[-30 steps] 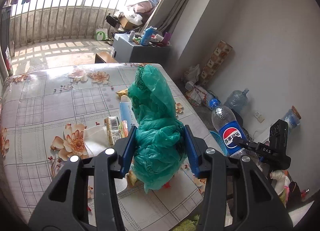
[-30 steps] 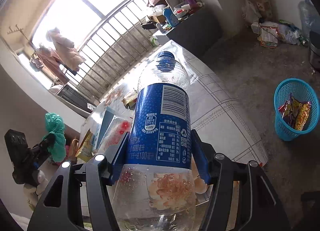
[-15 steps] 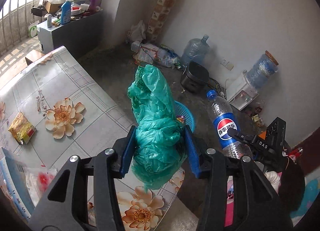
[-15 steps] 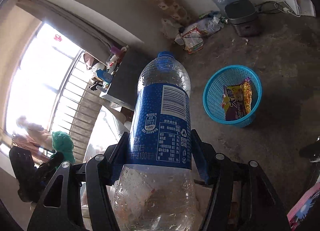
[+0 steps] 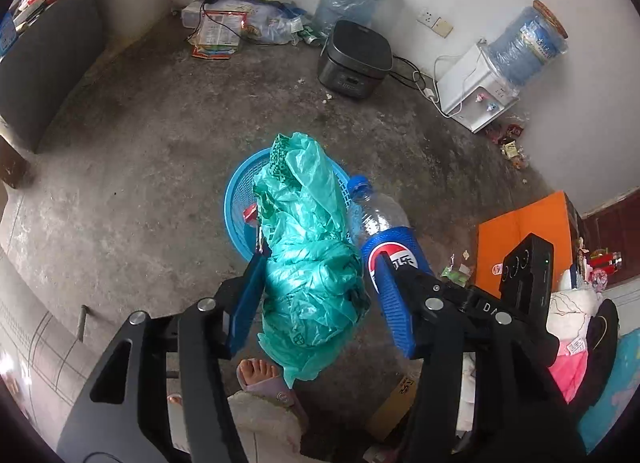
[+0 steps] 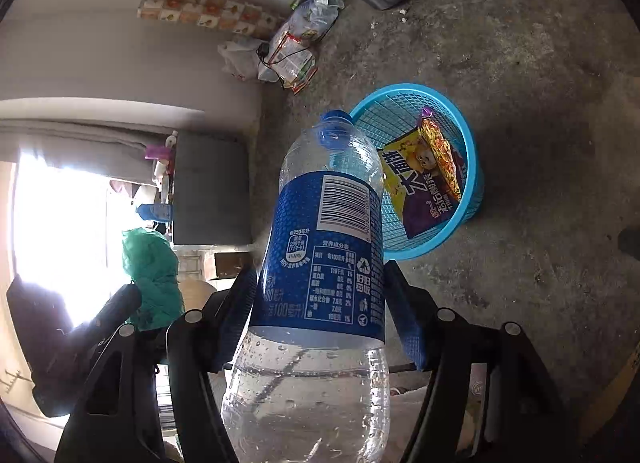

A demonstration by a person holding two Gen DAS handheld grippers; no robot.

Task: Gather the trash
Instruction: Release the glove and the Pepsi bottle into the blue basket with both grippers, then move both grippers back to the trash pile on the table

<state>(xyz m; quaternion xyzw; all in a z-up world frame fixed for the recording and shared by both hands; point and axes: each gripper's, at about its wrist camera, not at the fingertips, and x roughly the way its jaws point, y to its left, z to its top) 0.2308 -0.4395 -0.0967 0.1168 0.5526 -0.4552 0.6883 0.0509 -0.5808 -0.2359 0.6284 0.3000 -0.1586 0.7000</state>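
The left gripper (image 5: 320,291) has just been opening its jaws; the crumpled green plastic bag (image 5: 310,259) sits between them, clear of the right pad, hanging above the round blue plastic mesh basket (image 5: 239,199) on the grey concrete floor (image 5: 140,167). The right gripper (image 6: 320,311) has also just been widening, and its blue pads stand slightly off the clear plastic cola bottle with a blue label (image 6: 324,259), whose cap points toward the basket's near rim. A yellow-and-purple snack packet (image 6: 424,179) lies inside.
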